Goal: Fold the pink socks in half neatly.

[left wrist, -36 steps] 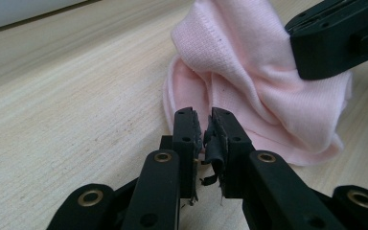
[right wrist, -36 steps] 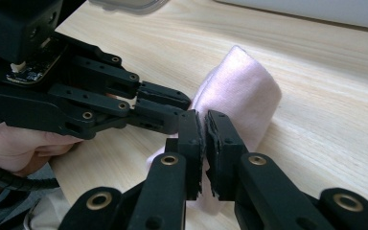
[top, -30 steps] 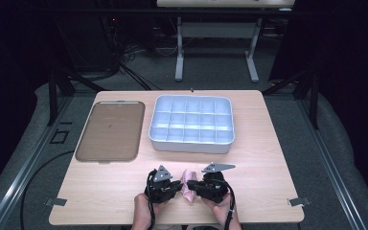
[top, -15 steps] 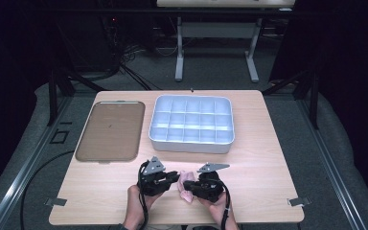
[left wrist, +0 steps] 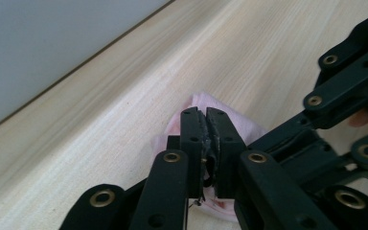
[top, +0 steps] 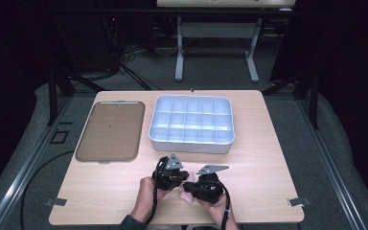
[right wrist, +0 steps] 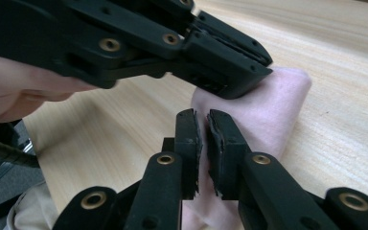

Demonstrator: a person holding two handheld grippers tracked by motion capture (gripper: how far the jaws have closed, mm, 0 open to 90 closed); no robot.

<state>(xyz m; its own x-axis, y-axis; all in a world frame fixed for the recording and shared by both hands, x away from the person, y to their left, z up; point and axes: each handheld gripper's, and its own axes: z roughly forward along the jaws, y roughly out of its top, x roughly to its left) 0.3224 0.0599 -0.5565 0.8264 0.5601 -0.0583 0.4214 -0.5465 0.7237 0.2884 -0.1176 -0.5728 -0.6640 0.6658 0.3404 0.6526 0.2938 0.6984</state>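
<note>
Table (top: 268, 143): a light wooden top with fine lengthwise grain is seen, set on a grey carpeted floor (top: 345, 143); metal clips are fixed at its two near corners.
Room: dark surroundings are seen beyond the table, with black frame posts at either side, loose cables (top: 124, 62) on the floor behind, and the white legs of another table (top: 215, 52) at the back.
Left gripper (top: 171, 171): it is held in the person's left hand near the table's front edge, its jaws pressed together on a pink cloth (left wrist: 206, 108) — the fabric is seen just past and beneath the fingertips in the left gripper view.
Right gripper (top: 206, 184): it is held just beside the left one, its jaws brought nearly together on the same pink cloth, which is pinched between them and spreads out ahead of the fingertips in the right gripper view.
Pink cloth: it is bunched between the two grippers, with the left gripper's jaws clamped on its upper part above the right gripper's fingertips.
Divided tray (top: 191, 123): a pale grey box of many small compartments is set well beyond both pairs of fingers, toward the far side.
Flat tray (top: 109, 130): a brown shallow tray with rounded corners is laid beside the box, away to the left of the fingers — apart from it.
</note>
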